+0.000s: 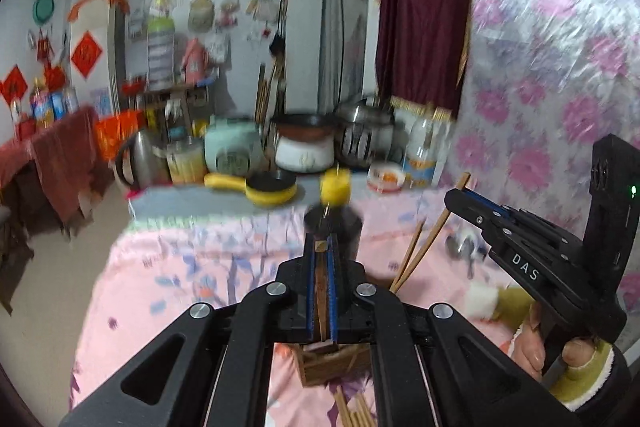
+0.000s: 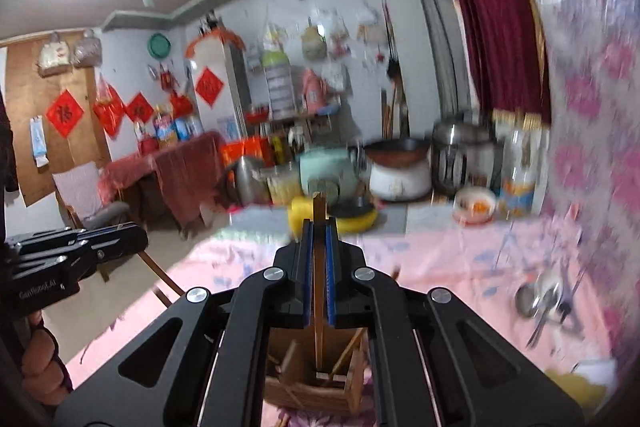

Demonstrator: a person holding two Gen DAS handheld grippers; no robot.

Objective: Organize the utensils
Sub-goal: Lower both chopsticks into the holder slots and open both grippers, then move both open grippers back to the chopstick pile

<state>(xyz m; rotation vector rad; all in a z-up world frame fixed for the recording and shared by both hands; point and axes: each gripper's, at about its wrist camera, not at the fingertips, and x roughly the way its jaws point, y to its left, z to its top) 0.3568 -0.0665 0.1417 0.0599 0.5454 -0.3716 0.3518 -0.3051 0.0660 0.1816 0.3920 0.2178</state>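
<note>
Left wrist view: nearest the lens, the left claw (image 1: 321,255) is clamped on a single chopstick (image 1: 321,291) lying between its blue pads. Directly beneath the claw stands a wooden holder (image 1: 320,367), with loose chopsticks (image 1: 356,411) lying on the pink flowered surface (image 1: 168,287) just in front of it. To the right of the holder, a hand (image 1: 536,343) in a green sleeve grips the right claw (image 1: 454,197), from which a pair of chopsticks (image 1: 424,247) slants down toward the holder. Beyond the holder stand a dark bottle with a yellow cap (image 1: 335,189) and a yellow pan (image 1: 272,189).

Right wrist view: the right claw (image 2: 320,227) is clamped on one chopstick (image 2: 319,267) standing upright over the holder (image 2: 316,379), which already contains several sticks. Right of the holder, well apart, metal spoons (image 2: 544,299) lie on the surface (image 2: 440,259). Farther back are the yellow pan (image 2: 356,213) and cookers; details are blurred.
</note>
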